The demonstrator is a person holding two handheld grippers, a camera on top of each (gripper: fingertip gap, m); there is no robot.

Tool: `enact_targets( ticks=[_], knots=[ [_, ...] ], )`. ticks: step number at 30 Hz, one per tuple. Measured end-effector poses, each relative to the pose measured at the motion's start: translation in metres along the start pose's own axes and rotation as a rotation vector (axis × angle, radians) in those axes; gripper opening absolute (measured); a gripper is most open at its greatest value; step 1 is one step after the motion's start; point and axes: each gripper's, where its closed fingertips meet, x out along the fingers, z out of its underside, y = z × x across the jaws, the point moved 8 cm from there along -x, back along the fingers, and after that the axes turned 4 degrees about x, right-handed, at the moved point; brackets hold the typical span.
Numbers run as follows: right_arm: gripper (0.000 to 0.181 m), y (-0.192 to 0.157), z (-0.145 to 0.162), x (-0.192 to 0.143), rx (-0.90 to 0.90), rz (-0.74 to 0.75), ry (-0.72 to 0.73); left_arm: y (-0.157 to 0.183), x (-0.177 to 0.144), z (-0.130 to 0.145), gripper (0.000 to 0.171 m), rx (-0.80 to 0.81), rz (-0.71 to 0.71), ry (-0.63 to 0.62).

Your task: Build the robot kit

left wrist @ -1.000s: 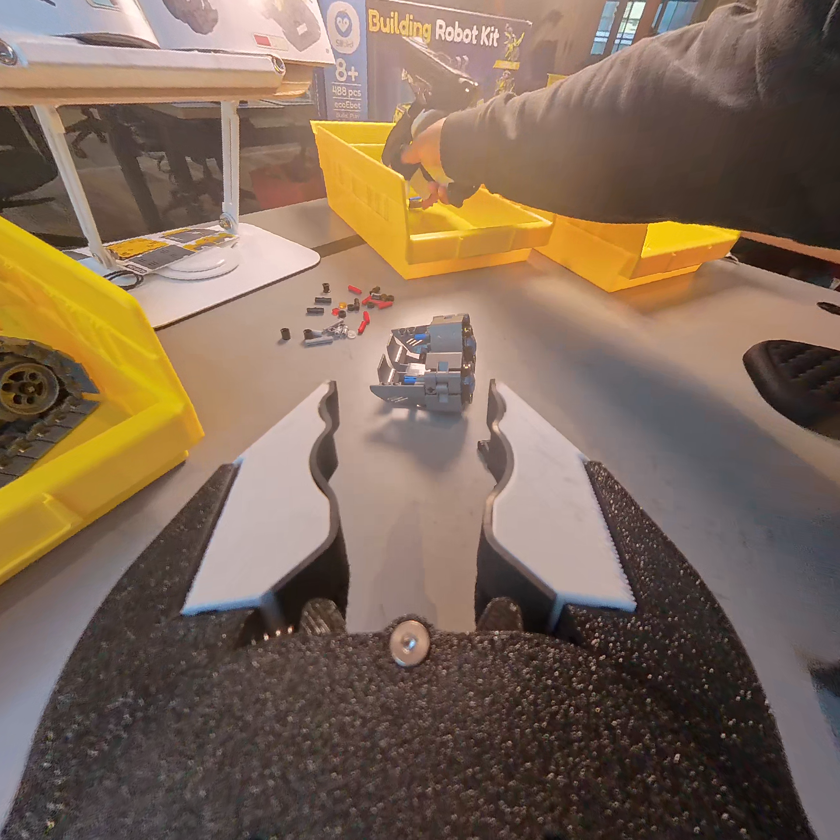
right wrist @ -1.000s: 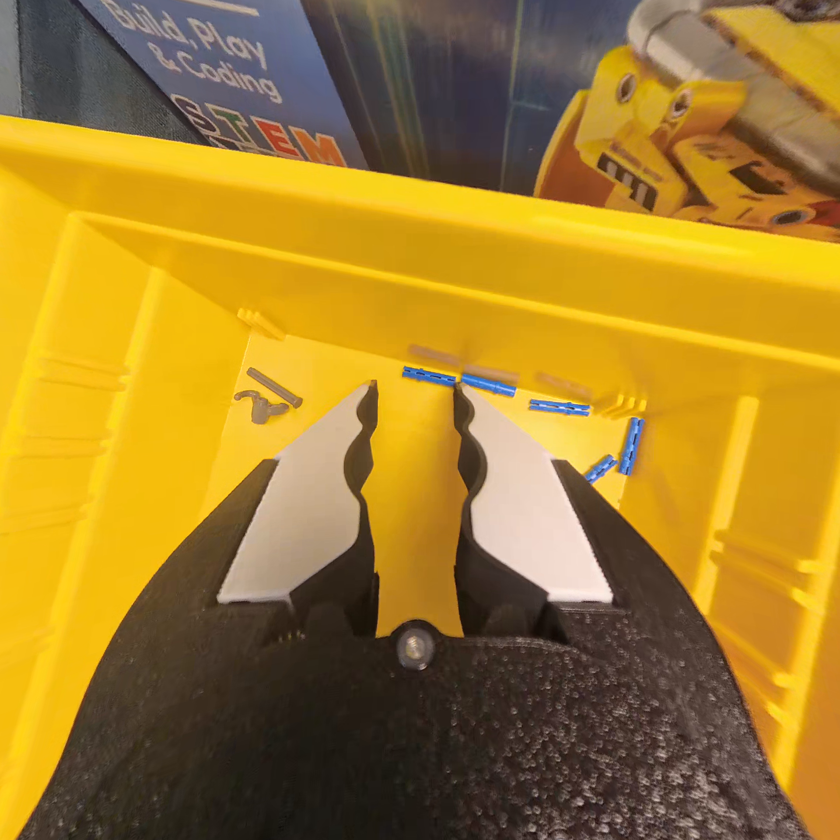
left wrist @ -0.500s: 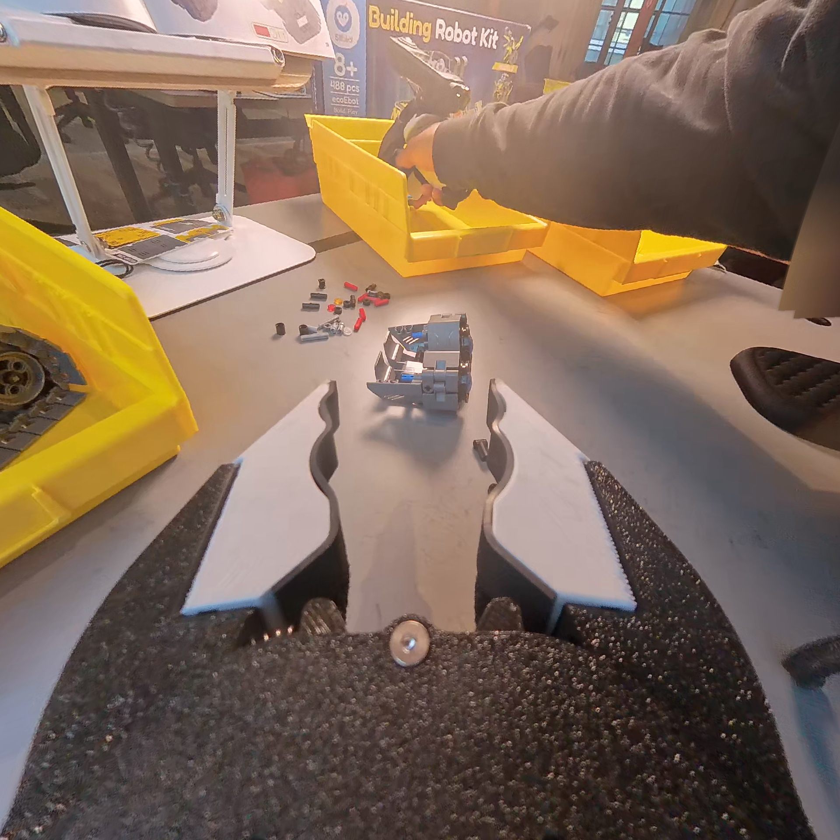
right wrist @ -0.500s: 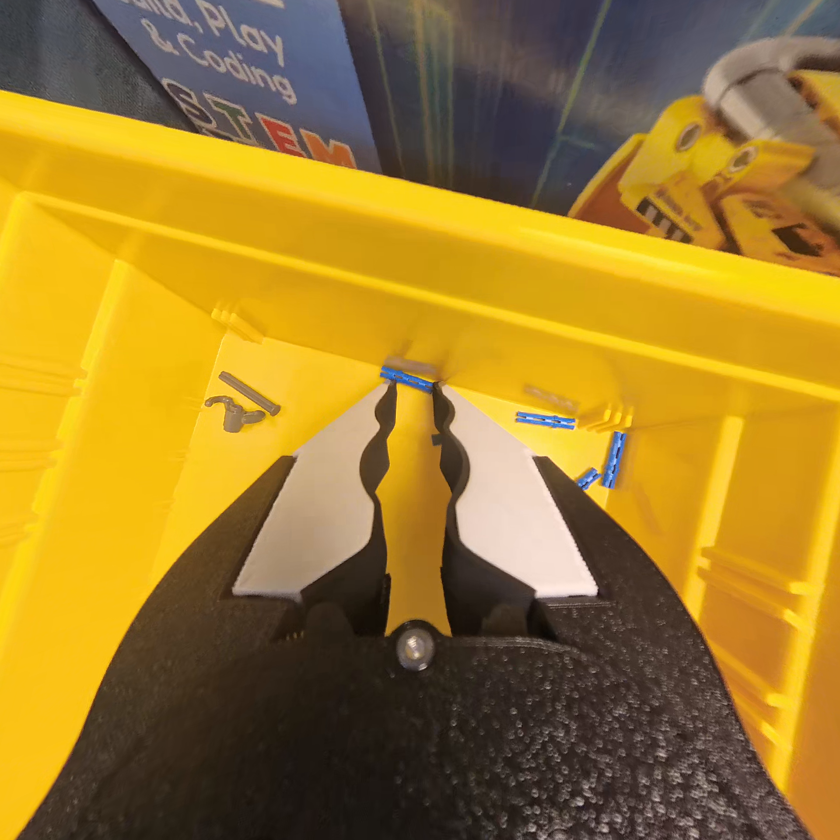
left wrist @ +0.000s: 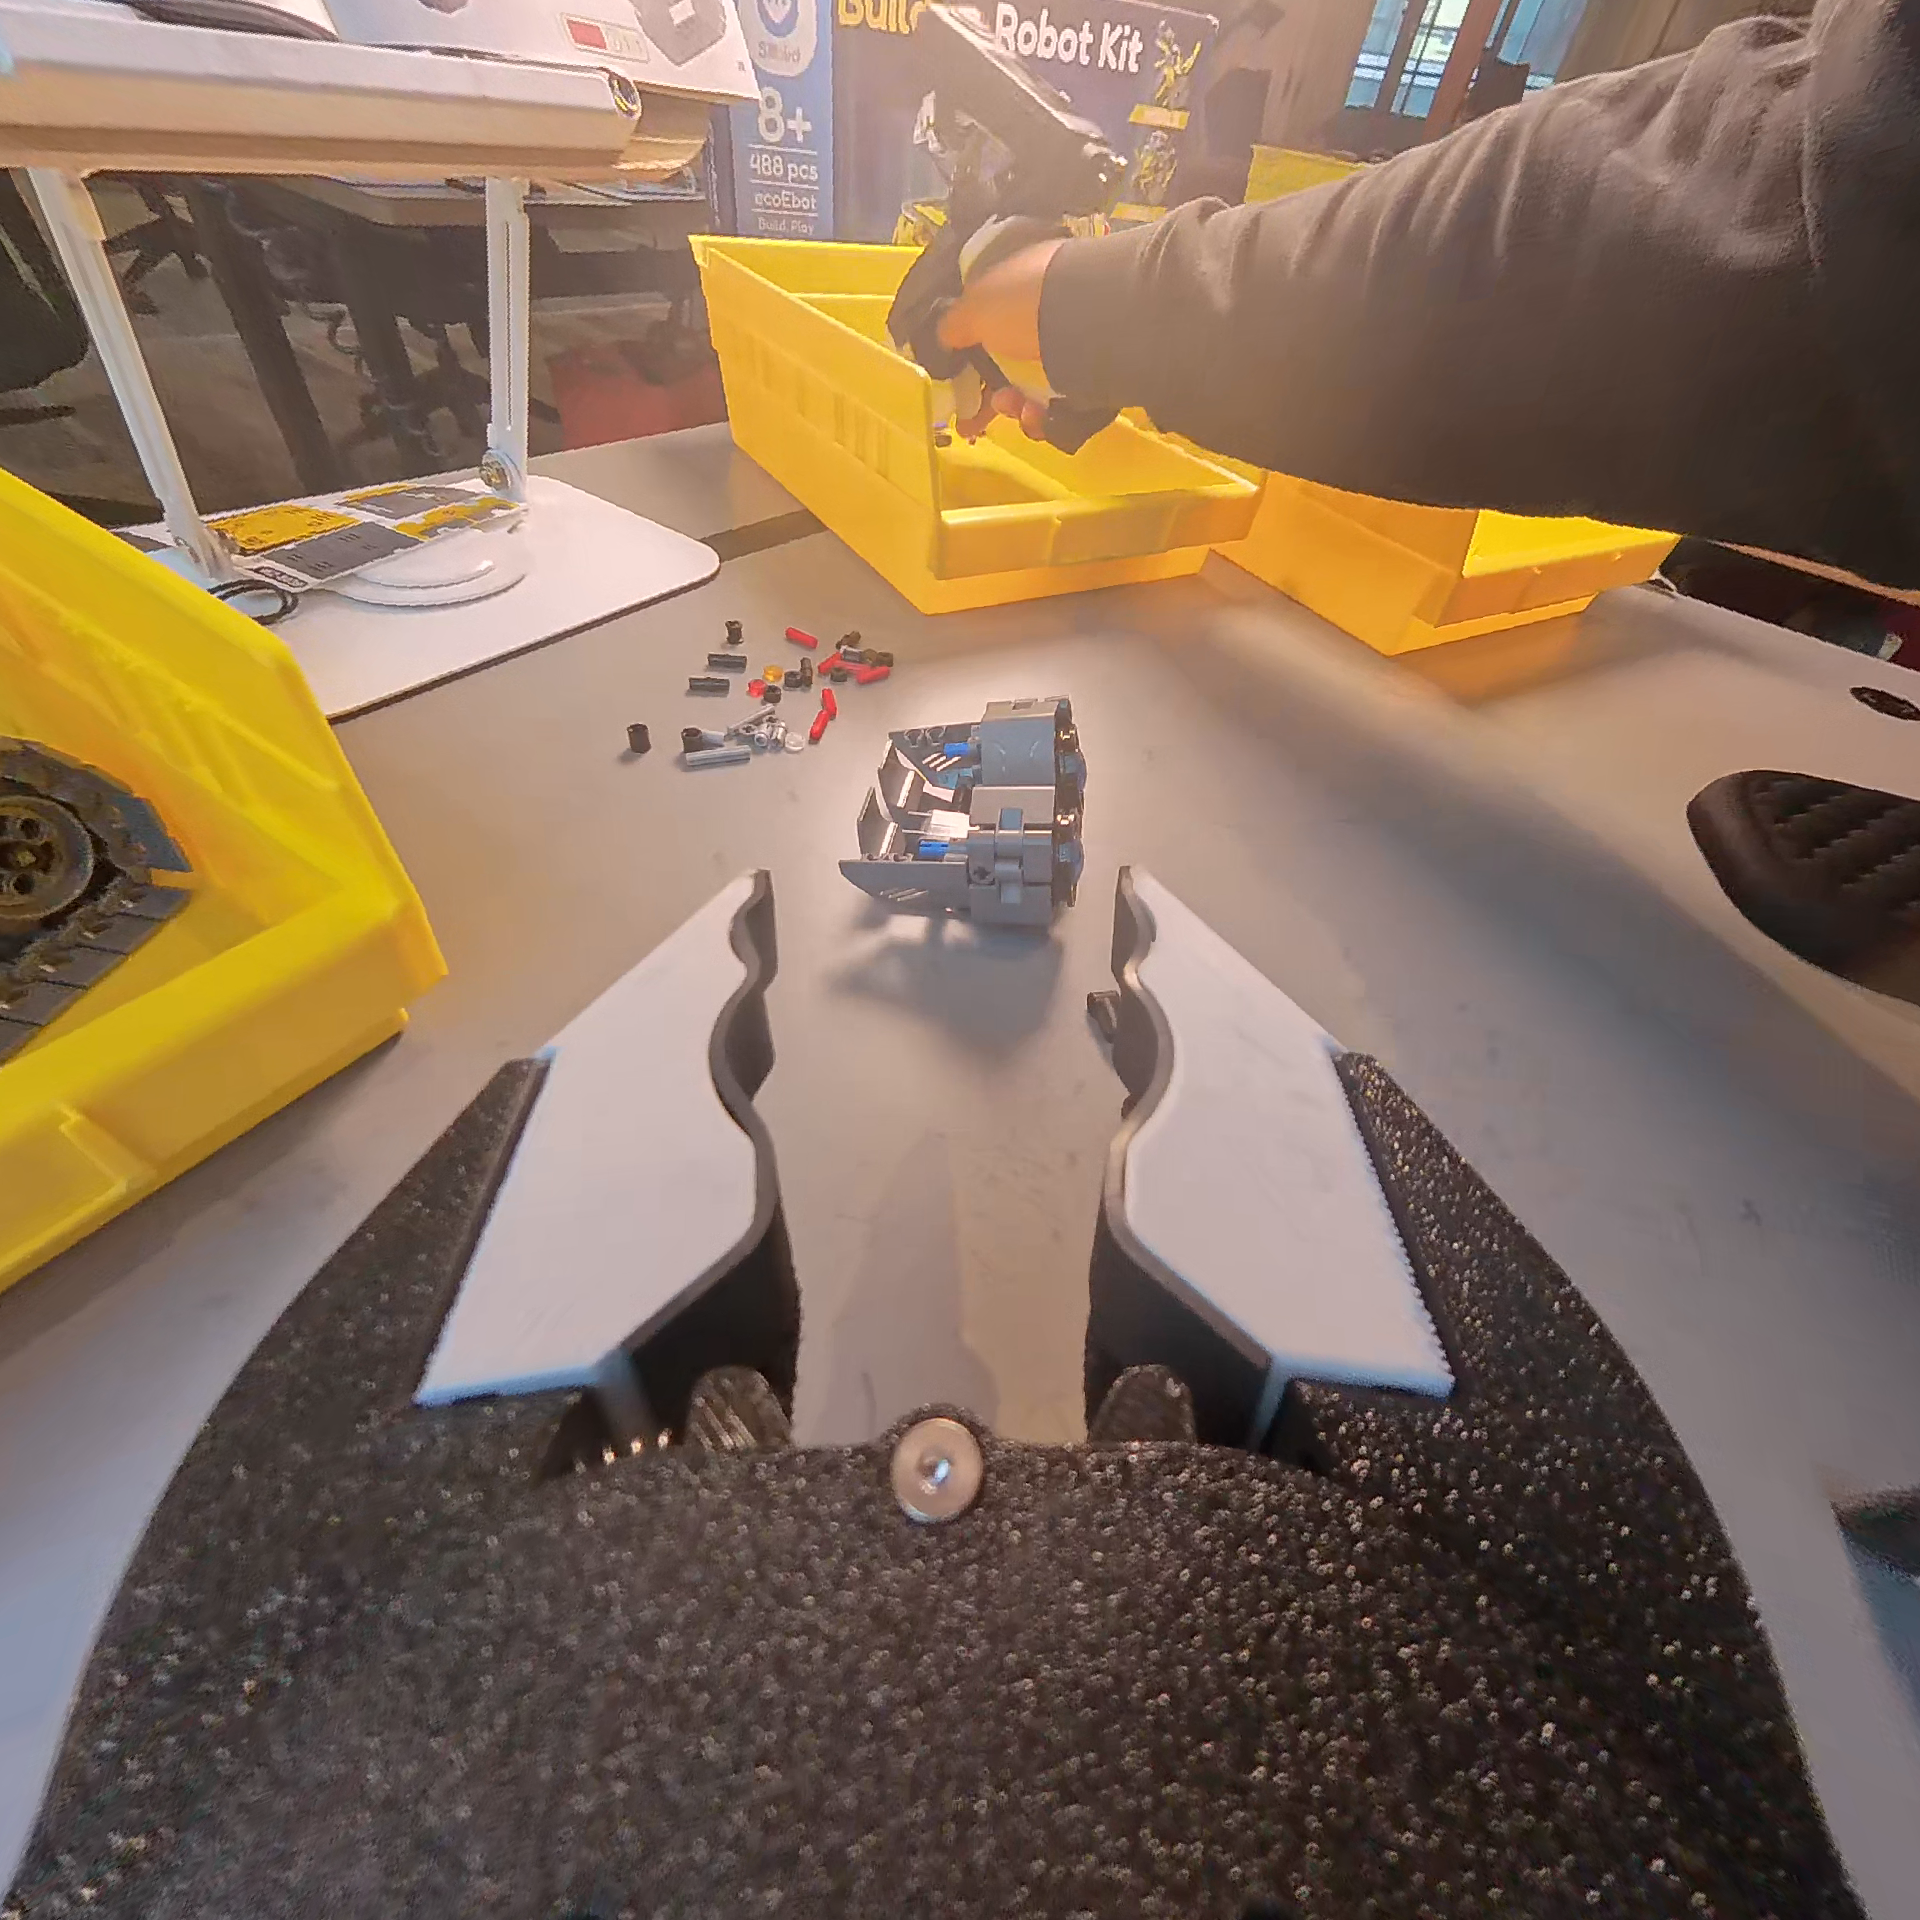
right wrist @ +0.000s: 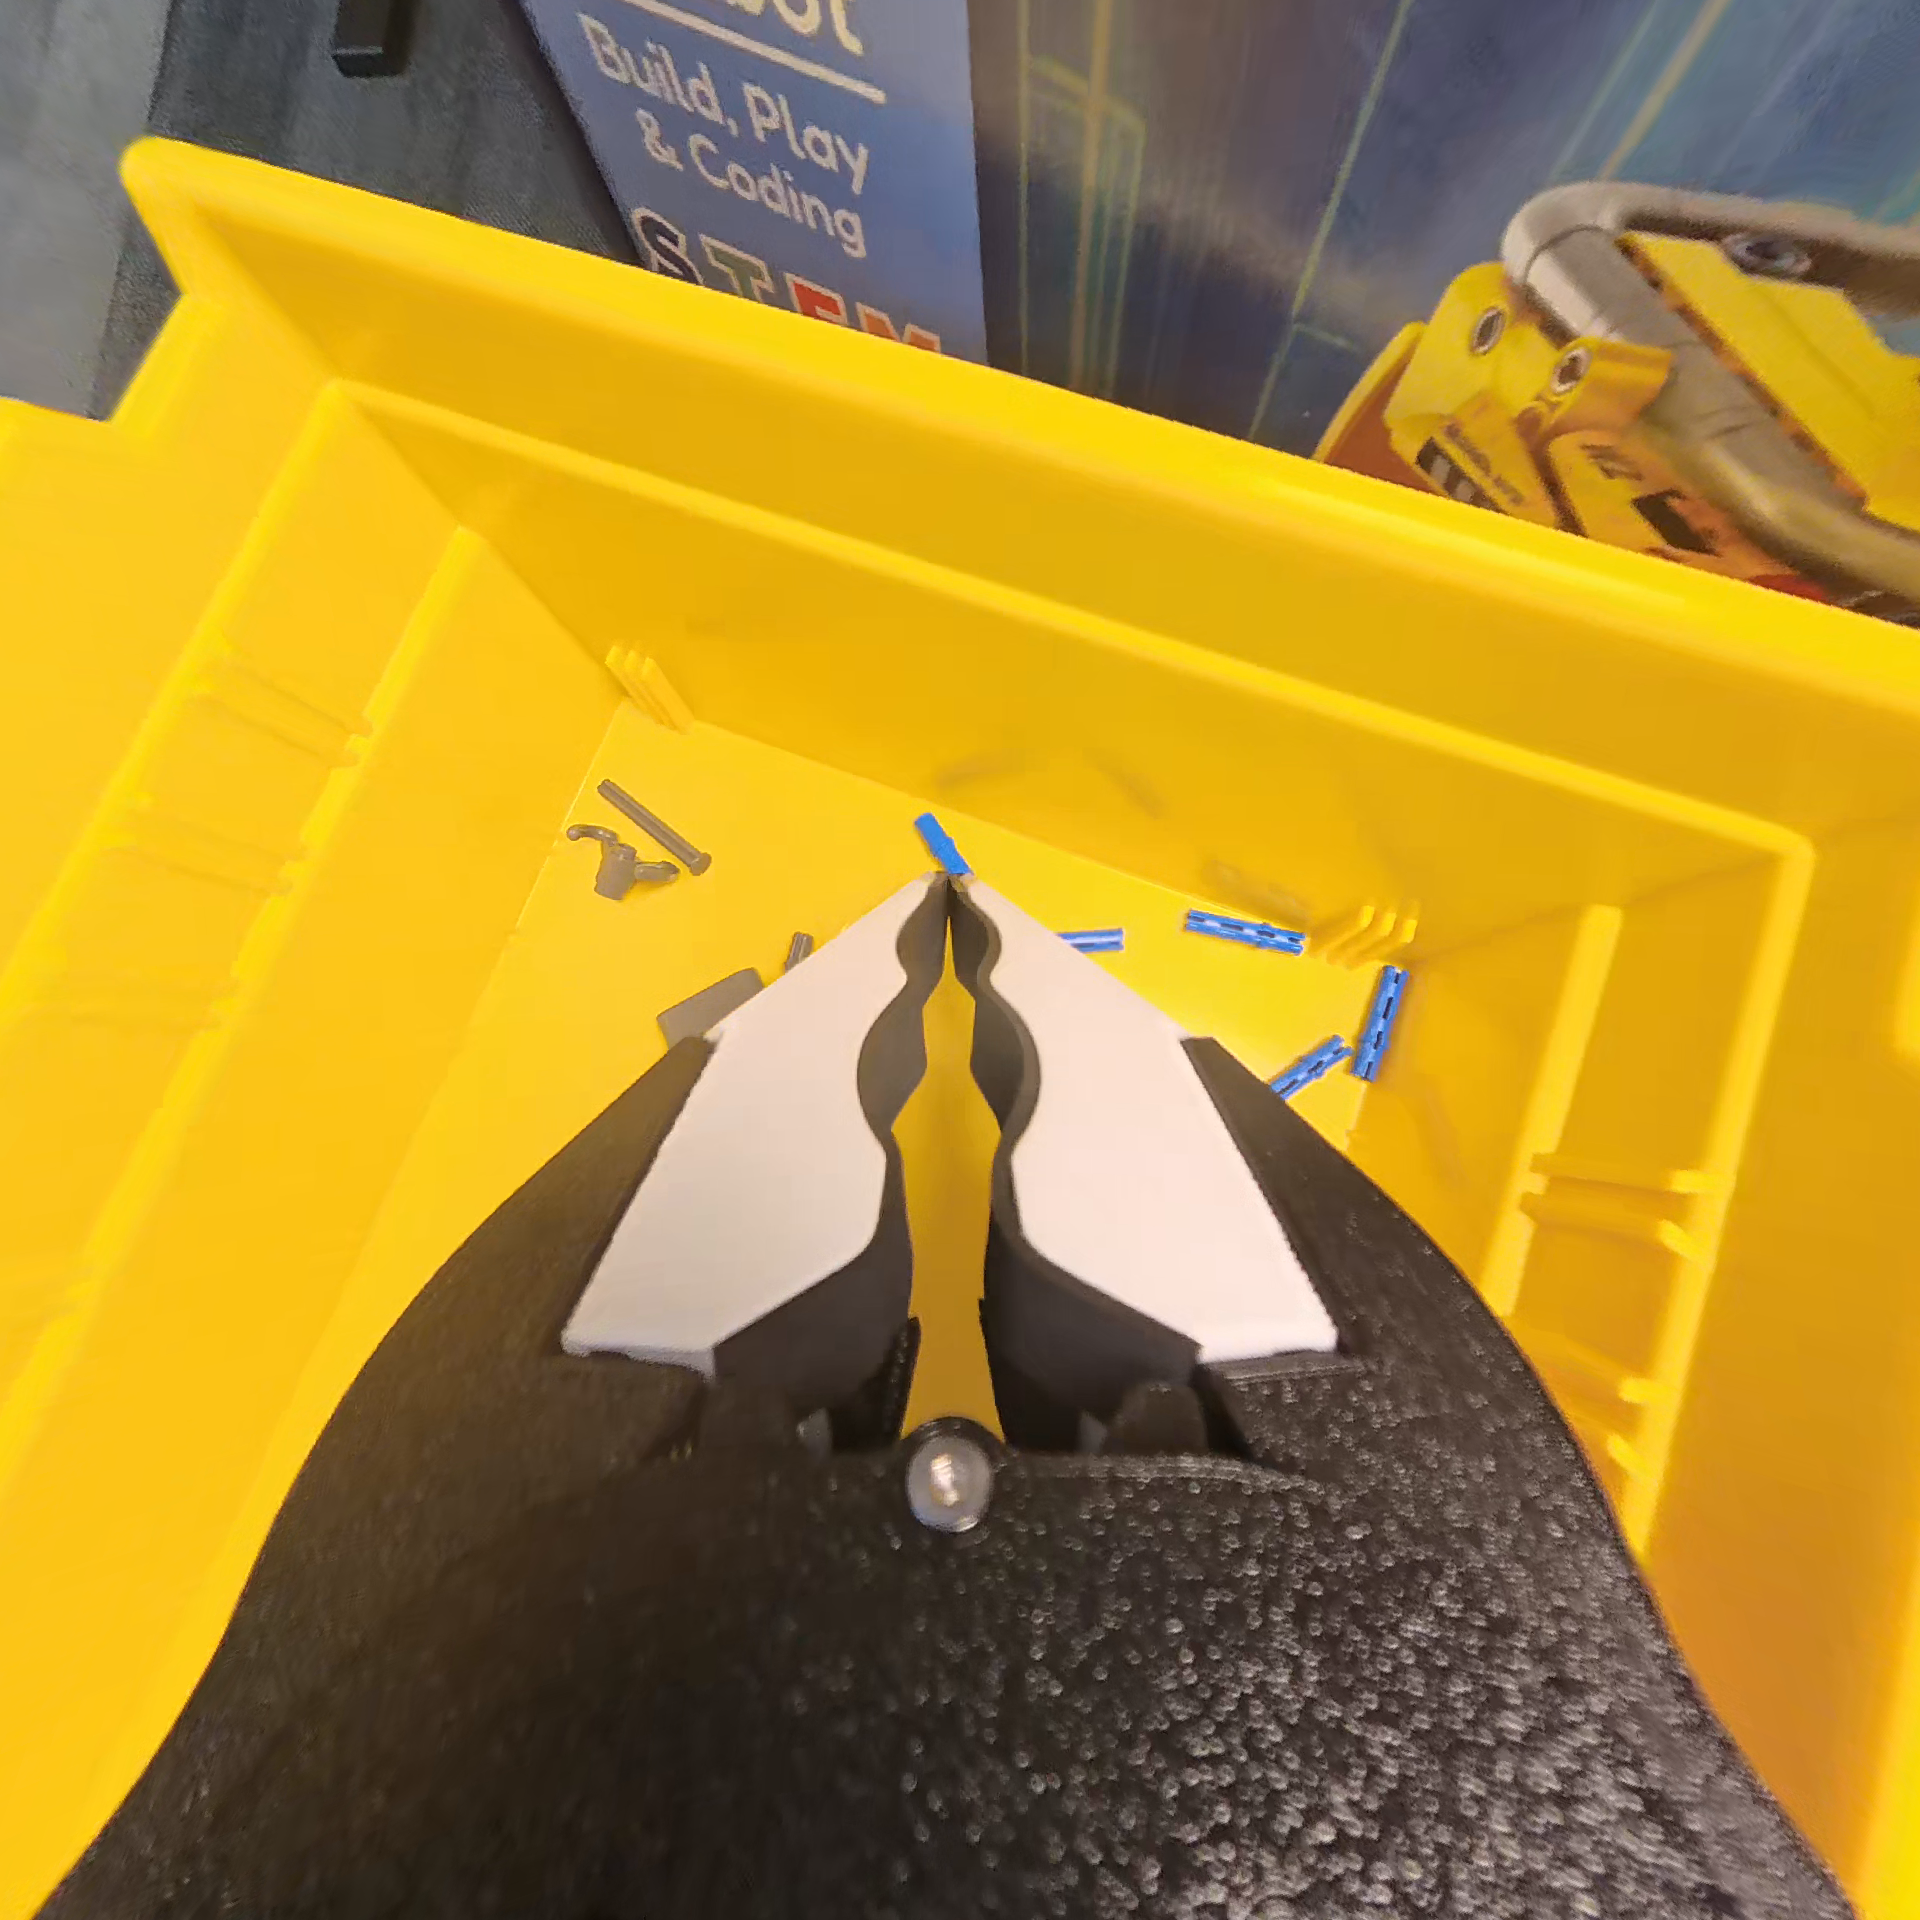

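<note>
the grey table point(left wrist: 1351, 935) is carrying a yellow bin point(left wrist: 208, 935) at 9 o'clock, holding a tracked wheel point(left wrist: 42, 862), and a divided yellow bin point(left wrist: 831, 416) at 12 o'clock, with a printed box point(right wrist: 1247, 208) standing behind it. the left gripper point(left wrist: 940, 914) is hovering low over the table with its fingers spread wide and holding nothing; a grey block assembly point(left wrist: 971, 821) is sitting just beyond the tips at 12 o'clock, and loose small parts point(left wrist: 769, 696) are lying scattered at 11 o'clock. the right gripper point(right wrist: 951, 883) is reaching inside the divided bin, its fingers pinched together on one end of a blue pin point(right wrist: 942, 844), which is sticking out at 12 o'clock. other blue pins point(right wrist: 1242, 932) are lying at 2 o'clock and two grey pieces point(right wrist: 644, 842) at 10 o'clock. risk: only the pin's end is being gripped, so it is likely pivoting or slipping free if it brushes the bin wall.
</note>
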Motion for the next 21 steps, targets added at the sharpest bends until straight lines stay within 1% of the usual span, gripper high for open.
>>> enact_targets(
  ticks=[3, 6, 8, 9, 12, 15, 16, 20, 21],
  knots=[
    [0.0, -0.003, 0.0, -0.008, -0.035, -0.018, 0.002, 0.0, 0.0, 0.0, 0.065, 0.0, 0.001, -0.004],
    [0.0, -0.006, 0.0, -0.007, -0.069, -0.034, -0.011, 0.0, 0.0, -0.001, 0.065, 0.007, -0.001, -0.002],
    [0.019, -0.006, 0.002, -0.001, -0.058, -0.04, -0.032, 0.0, 0.001, 0.001, 0.065, 0.014, -0.004, -0.01],
    [0.02, -0.005, 0.002, 0.003, -0.059, -0.035, -0.032, 0.0, 0.001, 0.001, 0.065, 0.016, -0.005, -0.015],
    [0.019, -0.004, 0.003, 0.016, -0.078, -0.005, -0.047, -0.001, 0.002, 0.003, 0.065, 0.016, -0.01, -0.024],
    [0.007, -0.005, 0.002, 0.022, -0.088, -0.006, -0.06, -0.003, 0.001, 0.003, 0.065, 0.006, -0.012, -0.02],
    [0.003, -0.006, 0.002, 0.023, -0.079, -0.017, -0.064, -0.004, 0.001, 0.003, 0.065, 0.002, -0.01, -0.019],
    [0.002, -0.008, 0.003, 0.017, -0.107, -0.027, -0.098, -0.002, 0.002, 0.003, 0.065, 0.006, -0.002, -0.022],
    [0.002, -0.01, 0.001, 0.011, -0.111, -0.036, -0.082, -0.002, 0.002, 0.003, 0.065, 0.011, -0.004, -0.023]
  ],
)
